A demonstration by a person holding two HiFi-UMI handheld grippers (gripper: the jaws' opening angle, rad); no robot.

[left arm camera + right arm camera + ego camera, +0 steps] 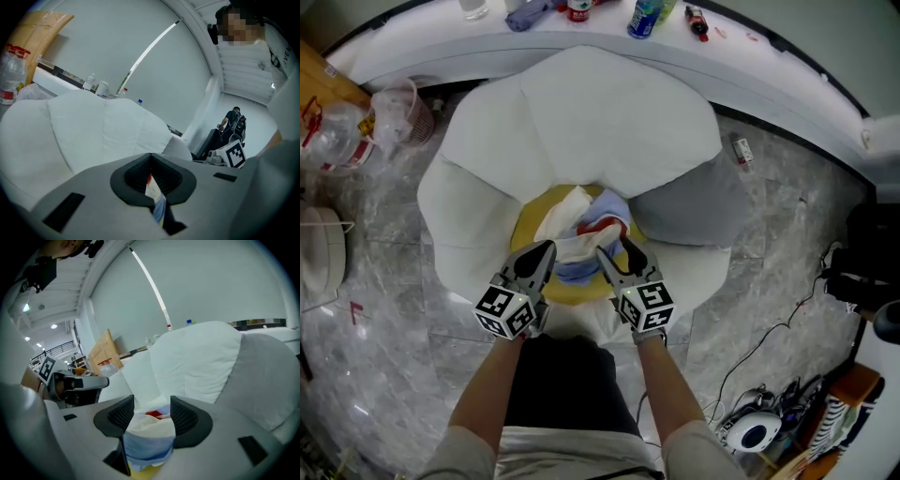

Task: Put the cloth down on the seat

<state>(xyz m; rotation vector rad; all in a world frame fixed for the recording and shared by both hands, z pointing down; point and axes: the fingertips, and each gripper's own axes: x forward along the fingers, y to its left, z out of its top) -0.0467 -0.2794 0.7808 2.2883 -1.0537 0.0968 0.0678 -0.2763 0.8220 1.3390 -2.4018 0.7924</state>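
Note:
A crumpled cloth (581,232), white with blue and red patches, hangs bunched just over the round yellow seat (525,228) of a white petal-shaped armchair (609,112). My left gripper (544,255) is shut on the cloth's left edge, and a thin strip of cloth (154,191) shows pinched in the left gripper (151,180). My right gripper (614,255) holds the other side. In the right gripper view a thick fold of cloth (150,434) fills the gap of the right gripper (150,420). Both grippers sit side by side at the seat's front edge.
A grey cushion (694,202) leans at the chair's right. Behind the chair runs a white counter (750,70) with bottles (645,17). Plastic bags (342,127) lie on the floor at left, while cables and bags (787,412) lie at right.

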